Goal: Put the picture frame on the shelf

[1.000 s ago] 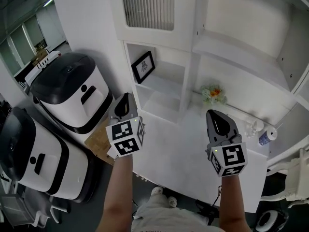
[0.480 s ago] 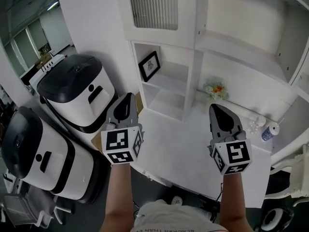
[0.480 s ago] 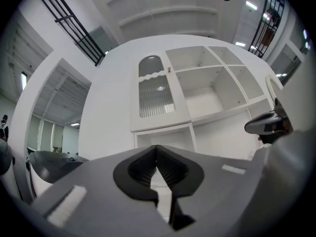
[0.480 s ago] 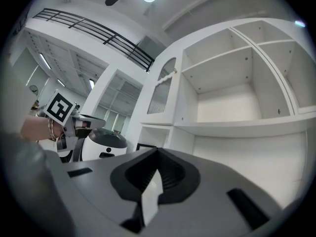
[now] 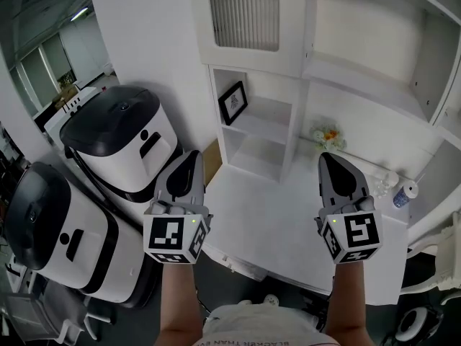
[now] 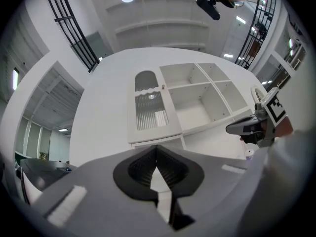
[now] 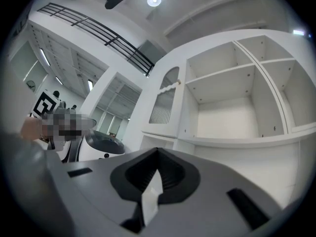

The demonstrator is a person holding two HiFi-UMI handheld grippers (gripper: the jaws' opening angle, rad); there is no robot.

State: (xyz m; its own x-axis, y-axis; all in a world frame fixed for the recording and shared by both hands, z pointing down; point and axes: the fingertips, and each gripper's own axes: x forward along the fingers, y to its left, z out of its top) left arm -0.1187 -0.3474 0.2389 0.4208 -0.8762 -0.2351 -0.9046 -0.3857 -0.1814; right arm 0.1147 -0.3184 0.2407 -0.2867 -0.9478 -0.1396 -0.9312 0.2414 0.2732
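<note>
A small black picture frame (image 5: 234, 103) leans upright in the narrow upper compartment of the white shelf unit (image 5: 288, 132), in the head view only. My left gripper (image 5: 191, 158) hovers shut and empty over the left front of the white counter (image 5: 266, 218), well below and in front of the frame. My right gripper (image 5: 333, 160) is level with it to the right, also shut on nothing. The left gripper view shows its jaws (image 6: 156, 149) meeting, pointed up at the cabinet; the right gripper (image 7: 158, 154) looks the same in its own view.
Two white machines with black lids (image 5: 119, 132) (image 5: 50, 222) stand on the floor at left. A small flower pot (image 5: 328, 135) and little bottles (image 5: 403, 192) sit at the counter's back. A ribbed glass door (image 5: 245, 9) is above the frame. Brown cardboard (image 5: 211, 161) stands beside the shelf.
Both grippers have drawn back and down from the shelf, and the view has shifted so the shelf sits farther off. The frame stays in its compartment.
</note>
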